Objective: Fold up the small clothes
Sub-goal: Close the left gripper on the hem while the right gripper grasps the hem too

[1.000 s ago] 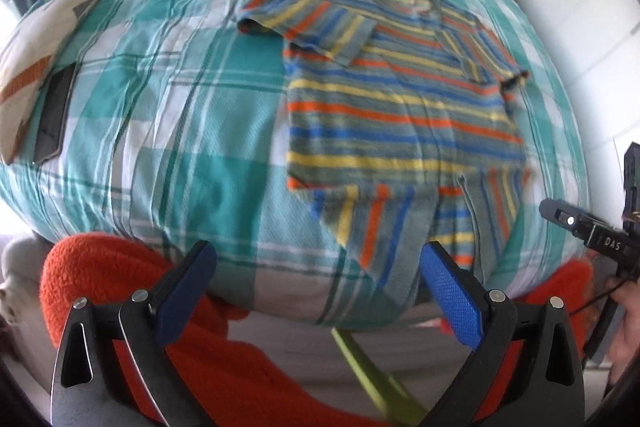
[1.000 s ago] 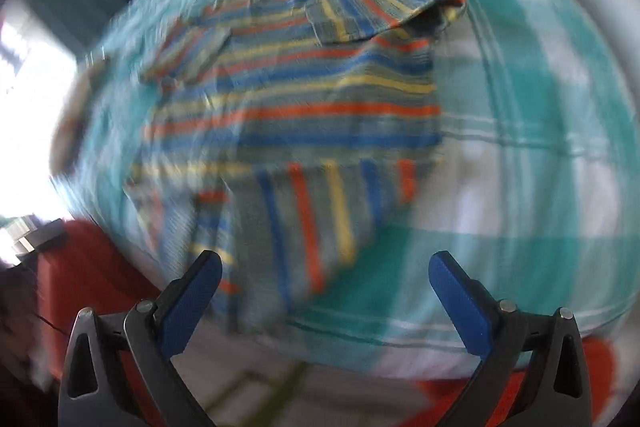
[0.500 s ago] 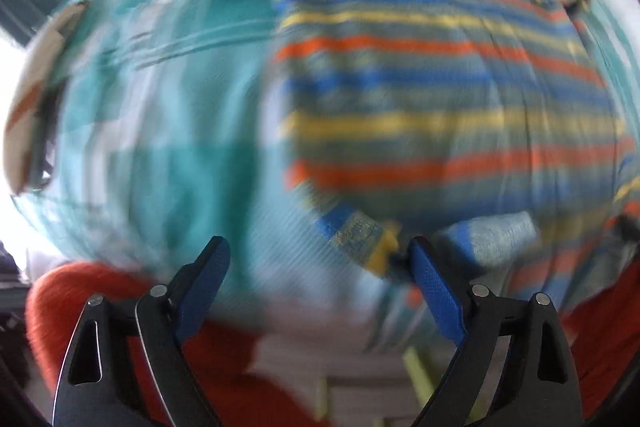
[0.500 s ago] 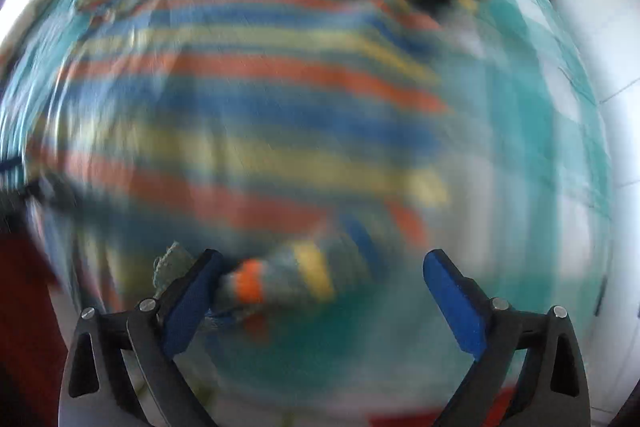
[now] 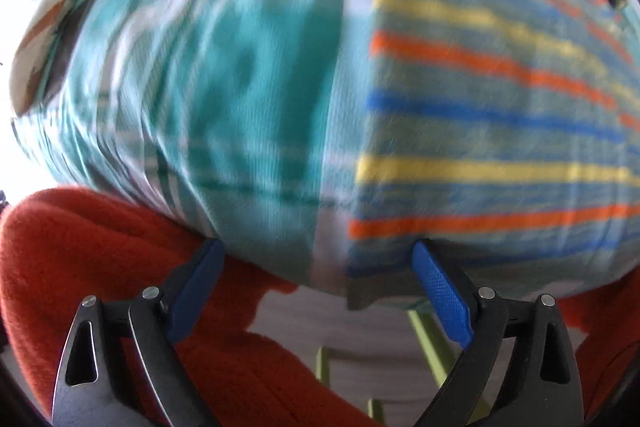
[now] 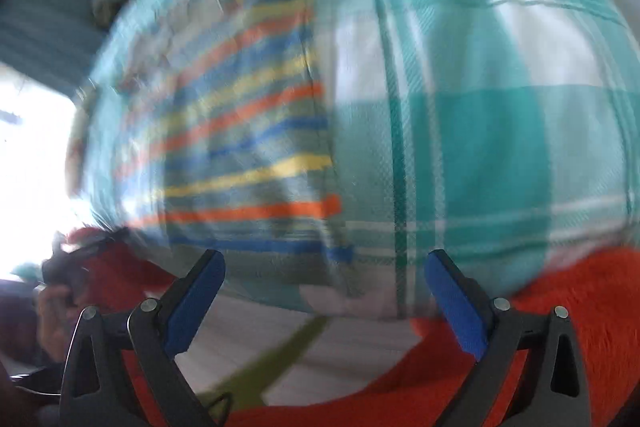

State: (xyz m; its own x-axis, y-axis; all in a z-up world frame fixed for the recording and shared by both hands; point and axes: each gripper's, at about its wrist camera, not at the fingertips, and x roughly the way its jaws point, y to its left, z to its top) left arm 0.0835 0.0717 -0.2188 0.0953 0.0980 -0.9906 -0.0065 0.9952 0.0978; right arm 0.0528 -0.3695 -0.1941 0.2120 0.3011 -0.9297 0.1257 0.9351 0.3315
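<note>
A small striped shirt (image 5: 488, 115) in grey, orange, blue and yellow lies flat on a teal checked cloth (image 5: 208, 75). Its bottom hem hangs at the near edge. My left gripper (image 5: 316, 291) is open and empty, straddling the shirt's lower left corner at the cloth's near edge. In the right wrist view the shirt (image 6: 248, 147) fills the left half. My right gripper (image 6: 324, 299) is open and empty, straddling the shirt's lower right corner. Both views are blurred.
An orange fleece blanket (image 5: 100, 267) lies below the cloth's near edge and also shows in the right wrist view (image 6: 560, 307). A green frame bar (image 5: 428, 339) stands under the surface. A patterned cushion (image 5: 44, 39) sits at the far left.
Both grippers have moved in close and low to the shirt's bottom hem, one at each corner. The folded-up lower part seen one second ago no longer shows. Both stay open.
</note>
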